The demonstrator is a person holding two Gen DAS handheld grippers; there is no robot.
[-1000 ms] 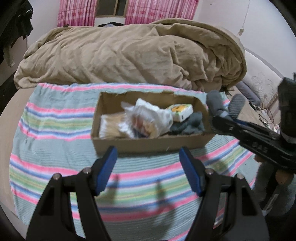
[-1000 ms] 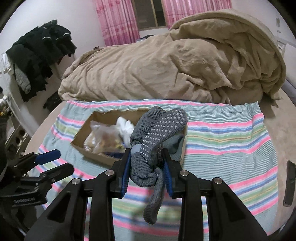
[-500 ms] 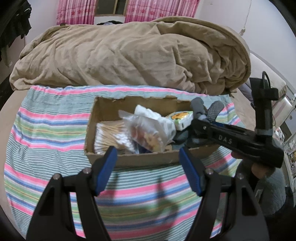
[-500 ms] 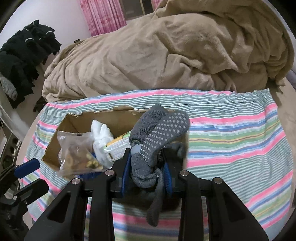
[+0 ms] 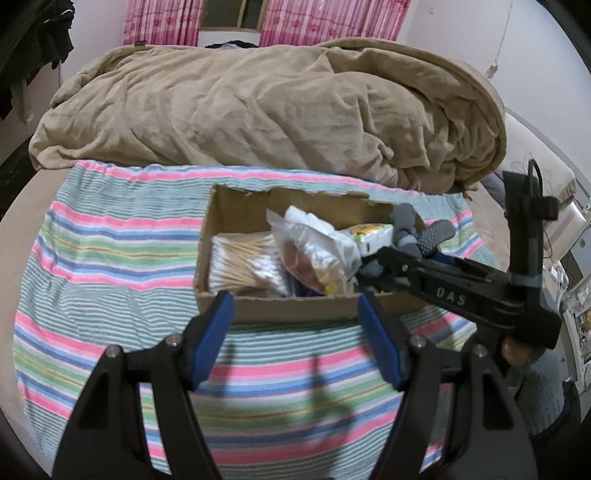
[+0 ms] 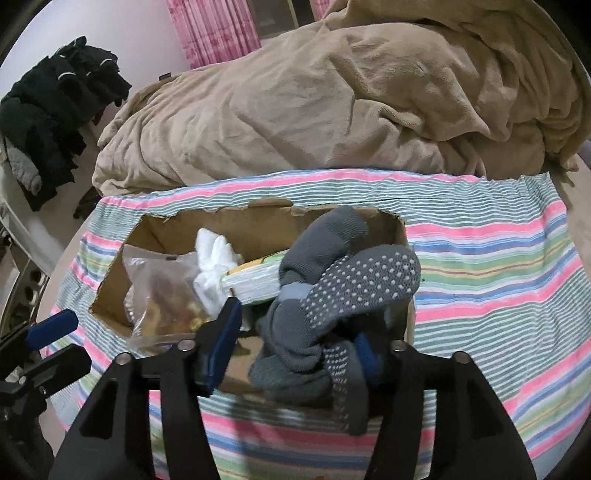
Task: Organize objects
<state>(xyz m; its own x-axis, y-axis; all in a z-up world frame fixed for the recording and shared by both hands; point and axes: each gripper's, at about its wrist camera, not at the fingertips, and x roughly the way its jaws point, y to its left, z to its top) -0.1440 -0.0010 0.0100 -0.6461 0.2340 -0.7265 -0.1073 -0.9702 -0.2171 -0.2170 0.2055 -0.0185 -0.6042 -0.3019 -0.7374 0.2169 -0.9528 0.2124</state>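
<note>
A cardboard box (image 5: 236, 218) (image 6: 266, 218) lies on a striped cloth (image 5: 110, 236) on the bed. It holds cotton swabs (image 5: 240, 262), a clear bag of snacks (image 5: 314, 254) (image 6: 162, 291), a white cloth (image 6: 214, 258) and a small yellow-green packet (image 5: 371, 236) (image 6: 255, 277). My right gripper (image 6: 295, 347) is open over the box's right end, and the grey dotted socks (image 6: 332, 291) (image 5: 417, 236) rest loosely between its fingers, drooping over the box's near wall. My left gripper (image 5: 295, 332) is open and empty just in front of the box.
A big tan duvet (image 5: 277, 110) (image 6: 351, 96) is heaped behind the box. Dark clothes (image 6: 48, 118) hang at the left in the right wrist view. Pink curtains (image 5: 332, 18) hang at the back wall.
My right gripper has carried the socks forward over the box's right end and opened its jaws. My left gripper has moved slightly closer to the box.
</note>
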